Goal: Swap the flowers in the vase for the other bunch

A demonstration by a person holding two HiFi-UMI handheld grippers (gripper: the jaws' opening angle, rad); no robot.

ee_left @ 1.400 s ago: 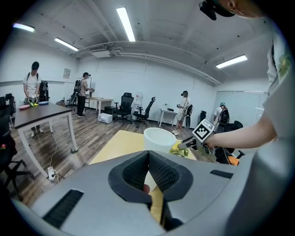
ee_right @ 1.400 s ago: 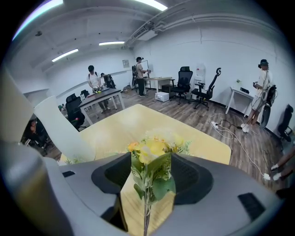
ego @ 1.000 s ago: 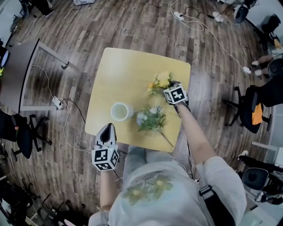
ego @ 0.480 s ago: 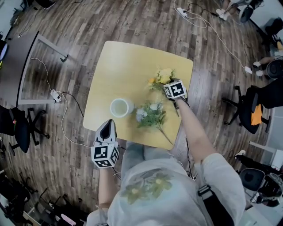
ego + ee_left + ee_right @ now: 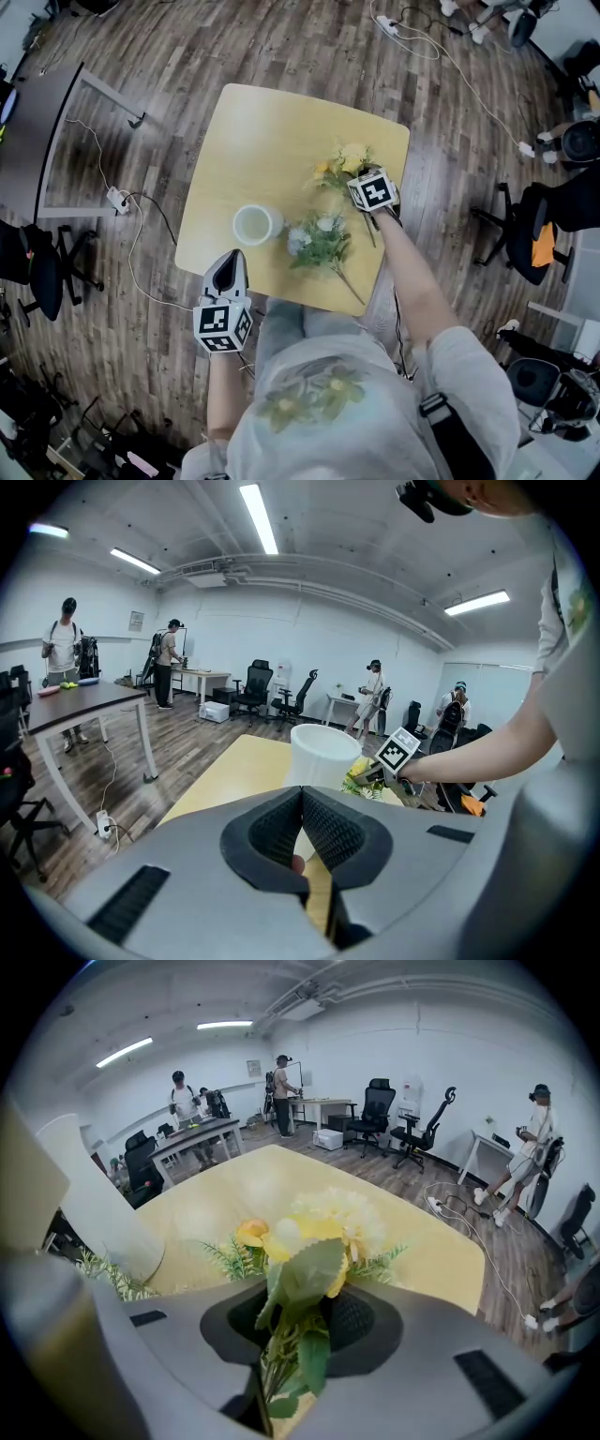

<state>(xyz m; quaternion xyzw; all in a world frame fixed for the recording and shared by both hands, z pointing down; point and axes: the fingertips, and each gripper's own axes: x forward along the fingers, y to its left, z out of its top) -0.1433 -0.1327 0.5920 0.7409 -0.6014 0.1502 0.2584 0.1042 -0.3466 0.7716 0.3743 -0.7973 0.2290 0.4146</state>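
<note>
A white vase stands empty on the wooden table, and shows again in the left gripper view. To its right lies a white-and-blue bunch. Behind that lies a yellow bunch, whose blooms fill the right gripper view. My right gripper is at the yellow bunch's stems. Its jaws are closing, and the stems and leaves sit pinched between the pads. My left gripper hovers at the table's near edge, in front of the vase, shut with nothing held.
The small square table stands on a dark wood floor with cables and office chairs around it. Another desk is at the left. Several people stand at the far side of the room.
The right gripper has stayed at the yellow bunch's stems, barely shifting. The left gripper, vase and white-and-blue bunch have kept their places.
</note>
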